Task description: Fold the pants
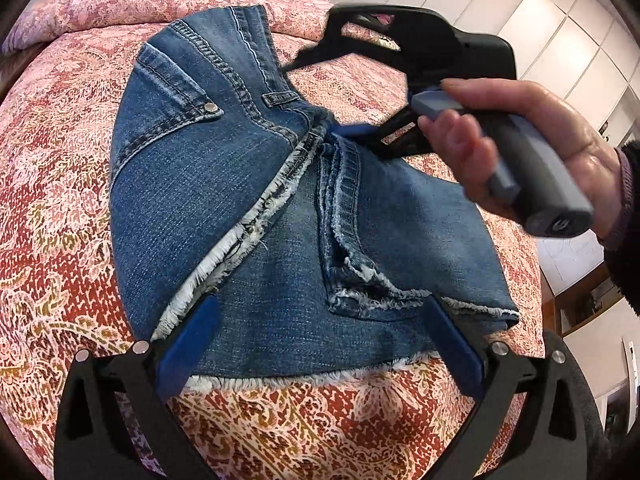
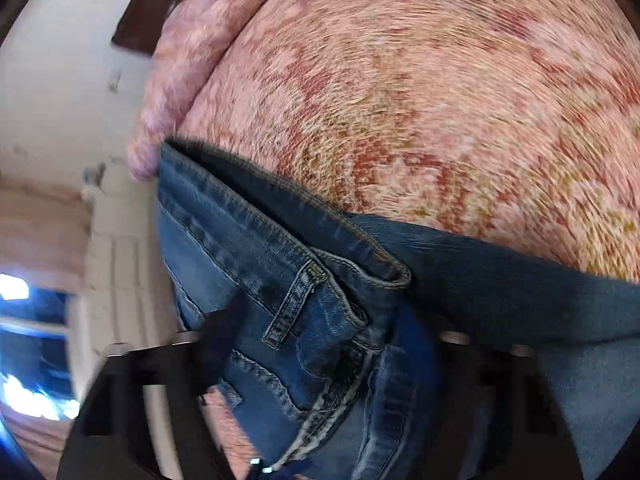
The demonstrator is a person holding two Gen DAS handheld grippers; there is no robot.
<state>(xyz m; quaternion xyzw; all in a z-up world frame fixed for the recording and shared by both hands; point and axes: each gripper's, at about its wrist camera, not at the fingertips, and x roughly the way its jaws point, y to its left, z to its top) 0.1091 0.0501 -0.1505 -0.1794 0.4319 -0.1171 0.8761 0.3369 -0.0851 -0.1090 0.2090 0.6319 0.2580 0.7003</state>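
The jeans [image 1: 224, 184] lie folded on the bedspread [image 1: 56, 208] (waistband at the far end). The left gripper [image 1: 320, 332] straddles their near hem; the right gripper [image 1: 352, 130] meets the waistband's right edge.

Bright even light; right view motion-blurred.

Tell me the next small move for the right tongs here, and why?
Probably carry the right tongs toward the frayed hems and lay the waistband down there. The tongs appear shut on the denim at the waistband, the jeans lie partly folded on the paisley bedspread, and the open left tongs sit at the hem end, holding nothing.
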